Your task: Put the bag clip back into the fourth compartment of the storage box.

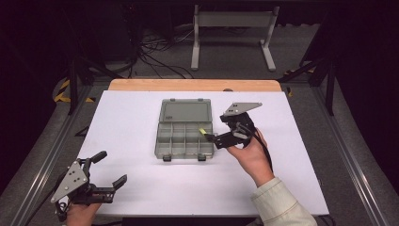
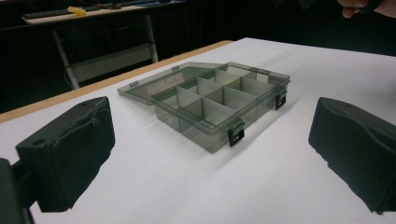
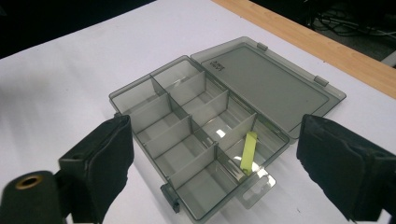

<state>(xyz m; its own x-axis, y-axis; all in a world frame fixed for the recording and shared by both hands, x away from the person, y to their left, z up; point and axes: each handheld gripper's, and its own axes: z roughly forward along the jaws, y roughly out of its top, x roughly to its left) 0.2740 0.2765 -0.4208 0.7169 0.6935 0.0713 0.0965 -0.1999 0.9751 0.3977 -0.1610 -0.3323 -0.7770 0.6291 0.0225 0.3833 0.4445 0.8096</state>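
The white rectangular table [image 1: 141, 188] runs wide from left to right in the high view, with a strip of light wood along its far edge. Broad bare surface lies on both sides of the box and in front of it, and the table's near edge sits just behind the two hands.

The smoky grey translucent plastic compartment box [image 1: 184, 140] lies near the table's middle, its lid folded flat toward the far edge, so box and lid together stretch from near to far; its two black latches face the person. The left gripper view shows those latches and the dividers from low down.

The right hand-held gripper [image 1: 212, 138] is held beside the box's right edge, pointing left at it, jaws spread apart with nothing between them. The left hand-held gripper [image 1: 112, 169] rests at the near left corner, well apart from the box, jaws likewise released and bare.

The small yellow-green flat plastic strip [image 3: 249, 152] stands tilted in a compartment at the box's right side, its long axis sloping up against a divider. The right gripper view shows its full length; the high view gives a small fleck [image 1: 203, 131]
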